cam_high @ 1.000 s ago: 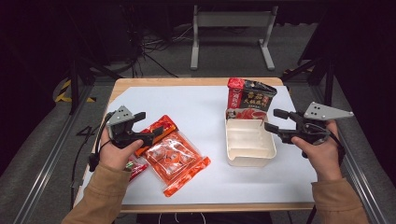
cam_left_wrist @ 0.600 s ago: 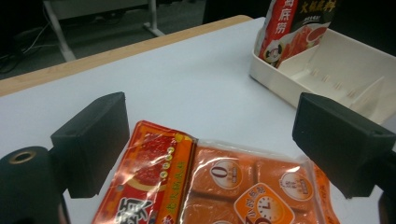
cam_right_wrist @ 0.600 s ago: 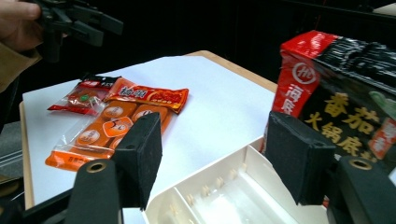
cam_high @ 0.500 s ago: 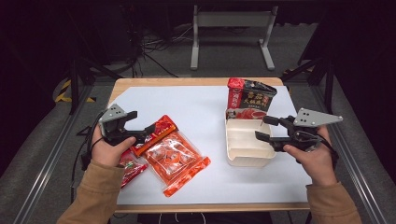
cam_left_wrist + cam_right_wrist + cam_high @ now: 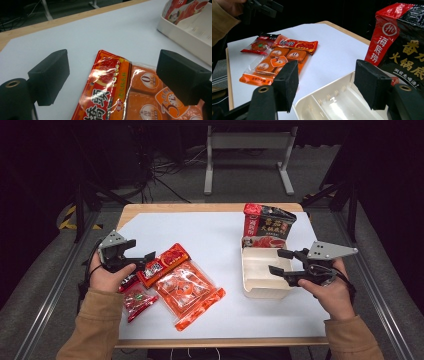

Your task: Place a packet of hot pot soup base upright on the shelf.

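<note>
A red snack packet (image 5: 162, 265) lies aslant on the white sheet, overlapping a clear pack of orange pieces (image 5: 187, 290). My left gripper (image 5: 142, 251) hovers at the packet's left end with its jaws wide open. In the left gripper view the red packet (image 5: 105, 92) sits low between the black pads (image 5: 51, 75), untouched. My right gripper (image 5: 276, 261) is open over the right part of a white divided tray (image 5: 260, 292). In the right gripper view the tray (image 5: 332, 105) lies below the spread jaws, and nothing is gripped.
A red and black bag (image 5: 267, 222) stands upright behind the tray. A small red packet (image 5: 137, 302) lies by the left wrist. The white sheet (image 5: 200, 230) covers a wooden table (image 5: 165, 208) between dark side rails. The left hand's gripper (image 5: 262, 7) shows at the right gripper view's top left.
The left hand has drawn back to the left, its jaws now at the red packet's end. The right hand has eased left and down over the tray.
</note>
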Action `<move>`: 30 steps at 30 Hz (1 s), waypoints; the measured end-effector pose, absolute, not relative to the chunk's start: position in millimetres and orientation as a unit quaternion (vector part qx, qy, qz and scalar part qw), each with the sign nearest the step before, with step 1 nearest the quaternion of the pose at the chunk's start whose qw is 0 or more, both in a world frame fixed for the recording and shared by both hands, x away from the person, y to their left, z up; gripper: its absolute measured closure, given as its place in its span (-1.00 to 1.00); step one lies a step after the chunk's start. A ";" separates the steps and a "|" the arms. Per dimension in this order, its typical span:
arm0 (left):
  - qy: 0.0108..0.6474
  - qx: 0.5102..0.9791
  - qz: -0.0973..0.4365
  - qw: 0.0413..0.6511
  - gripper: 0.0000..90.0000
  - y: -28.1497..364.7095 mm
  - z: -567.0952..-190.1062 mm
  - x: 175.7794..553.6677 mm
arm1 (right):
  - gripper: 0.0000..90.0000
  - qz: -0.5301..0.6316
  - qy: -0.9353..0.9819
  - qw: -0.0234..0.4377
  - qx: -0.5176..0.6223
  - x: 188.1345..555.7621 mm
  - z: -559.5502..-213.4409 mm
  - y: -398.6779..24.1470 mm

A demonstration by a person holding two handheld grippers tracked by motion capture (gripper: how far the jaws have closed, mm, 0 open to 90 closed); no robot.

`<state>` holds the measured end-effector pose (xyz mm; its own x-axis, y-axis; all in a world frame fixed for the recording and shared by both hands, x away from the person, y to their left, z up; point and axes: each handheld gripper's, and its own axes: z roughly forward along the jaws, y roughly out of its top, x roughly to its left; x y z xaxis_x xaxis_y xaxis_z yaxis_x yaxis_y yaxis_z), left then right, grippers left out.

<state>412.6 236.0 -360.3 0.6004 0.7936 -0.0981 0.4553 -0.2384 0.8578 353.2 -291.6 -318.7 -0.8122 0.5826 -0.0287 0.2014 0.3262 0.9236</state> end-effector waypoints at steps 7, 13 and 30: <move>0.424 0.770 0.178 0.442 -0.72 243.6 -374.2 421.6 | -0.18 0.519 0.798 0.180 0.246 355.5 -323.2 -288.7; 0.453 0.769 0.158 0.422 -0.70 253.4 -391.6 431.6 | -0.19 0.515 0.802 0.179 0.243 356.1 -324.8 -285.2; 0.493 0.793 0.096 0.344 -0.71 257.6 -427.6 446.1 | -0.19 0.502 0.810 0.180 0.245 356.2 -330.1 -282.8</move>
<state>446.1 257.6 -427.6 0.4950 0.8486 -0.1867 0.7168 -0.2773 0.6398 356.2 -282.8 -330.1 -0.8145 0.5784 -0.0458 0.2163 0.3760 0.9010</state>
